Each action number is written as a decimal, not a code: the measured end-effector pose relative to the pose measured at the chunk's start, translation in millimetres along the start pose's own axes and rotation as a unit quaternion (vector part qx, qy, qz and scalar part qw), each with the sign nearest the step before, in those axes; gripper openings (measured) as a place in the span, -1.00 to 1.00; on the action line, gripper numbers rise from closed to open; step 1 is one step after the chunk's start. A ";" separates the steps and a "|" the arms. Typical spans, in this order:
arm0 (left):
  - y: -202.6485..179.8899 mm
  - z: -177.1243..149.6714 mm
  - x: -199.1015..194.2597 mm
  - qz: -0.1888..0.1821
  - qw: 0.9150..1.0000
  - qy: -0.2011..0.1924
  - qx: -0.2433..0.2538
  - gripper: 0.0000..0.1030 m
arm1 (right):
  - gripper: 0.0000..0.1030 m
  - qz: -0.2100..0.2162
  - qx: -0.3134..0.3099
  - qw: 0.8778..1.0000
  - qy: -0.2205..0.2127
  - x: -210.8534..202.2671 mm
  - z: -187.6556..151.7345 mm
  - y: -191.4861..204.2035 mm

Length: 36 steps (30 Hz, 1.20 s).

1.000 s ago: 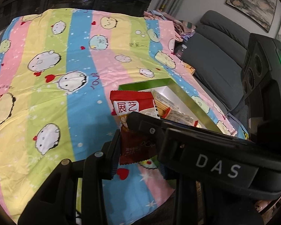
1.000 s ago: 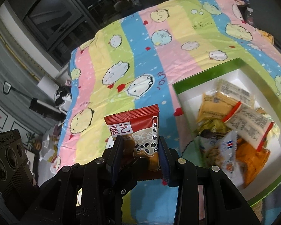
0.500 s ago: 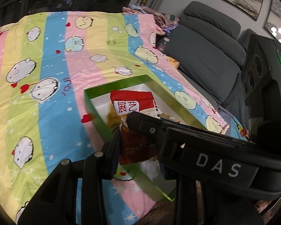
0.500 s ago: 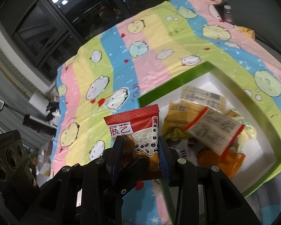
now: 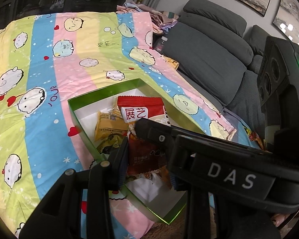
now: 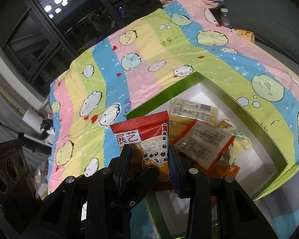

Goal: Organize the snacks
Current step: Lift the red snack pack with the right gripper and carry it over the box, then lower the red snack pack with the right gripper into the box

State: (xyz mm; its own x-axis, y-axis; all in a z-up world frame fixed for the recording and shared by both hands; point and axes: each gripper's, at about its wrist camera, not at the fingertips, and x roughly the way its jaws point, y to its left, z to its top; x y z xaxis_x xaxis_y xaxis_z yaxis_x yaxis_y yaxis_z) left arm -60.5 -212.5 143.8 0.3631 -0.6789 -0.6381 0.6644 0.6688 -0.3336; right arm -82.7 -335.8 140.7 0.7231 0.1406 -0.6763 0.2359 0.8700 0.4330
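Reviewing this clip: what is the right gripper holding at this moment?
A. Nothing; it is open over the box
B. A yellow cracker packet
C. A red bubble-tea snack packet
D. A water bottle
C. In the right wrist view the right gripper is shut on the red snack packet with a bubble-tea picture, held over the near corner of the green box.

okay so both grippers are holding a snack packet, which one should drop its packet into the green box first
Probably the right. In the left wrist view, the right gripper holds the red milk-tea packet in front of the left gripper and its dark red packet, farther over the green box.
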 end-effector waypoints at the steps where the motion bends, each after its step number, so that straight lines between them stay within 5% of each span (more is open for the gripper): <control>1: -0.4 0.1 0.9 -0.001 1.000 0.000 0.001 -0.35 | -0.22 -0.001 0.002 1.000 -0.001 0.0 0.3 -1.5; 36: -24.8 7.9 5.8 -0.002 0.999 0.009 0.032 -0.35 | -0.22 0.000 0.021 1.000 -0.021 -17.4 4.4 -19.0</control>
State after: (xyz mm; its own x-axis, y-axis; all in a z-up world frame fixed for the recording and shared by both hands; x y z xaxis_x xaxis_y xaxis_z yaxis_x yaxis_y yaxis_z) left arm -69.8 -235.4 153.9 0.3497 -0.6756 -0.6491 0.7057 0.6457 -0.2918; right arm -96.9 -356.8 146.8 0.7500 0.1194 -0.6505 0.2623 0.8492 0.4583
